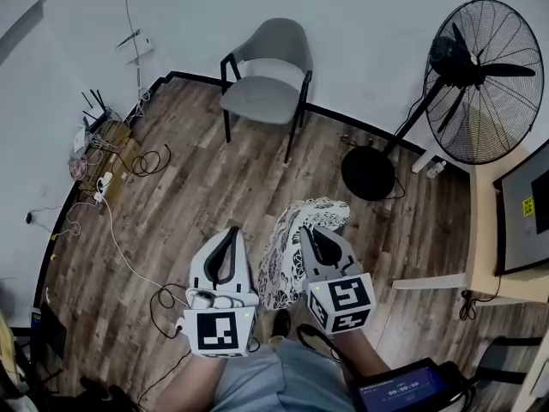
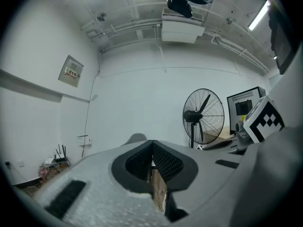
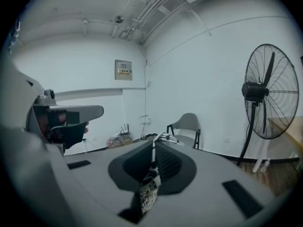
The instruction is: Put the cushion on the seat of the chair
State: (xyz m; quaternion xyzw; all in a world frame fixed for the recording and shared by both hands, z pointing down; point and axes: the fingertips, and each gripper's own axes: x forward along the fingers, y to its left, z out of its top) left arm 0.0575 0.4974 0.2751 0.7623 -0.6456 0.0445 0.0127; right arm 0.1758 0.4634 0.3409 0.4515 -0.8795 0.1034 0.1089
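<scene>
Your left gripper (image 1: 232,232), nearest you at the lower left, has its jaws pressed together with nothing between them. Only floorboards show through the slot in its own view, so it looks to have no share in the carry. Further off, against the far wall, the chair (image 1: 268,69) stands with its seat (image 1: 257,99) bare and facing you, well apart from both grippers. Just right of the left gripper the cushion (image 1: 290,249) hangs on edge, a black-and-white patterned pad held above the wooden floor (image 1: 197,178) in front of your body. Your right gripper (image 1: 310,234) is what carries it. Its jaws are closed almost flat on a fold of the patterned fabric at the cushion's upper edge, and the right gripper view shows that fabric pinched between the pads. At the far right the standing fan (image 1: 482,80) is clear of your path.

As I judge it, the pick-up is done and the cushion is secure. You have yet to cross to the chair, lay the cushion flat on the seat and let go.
</scene>
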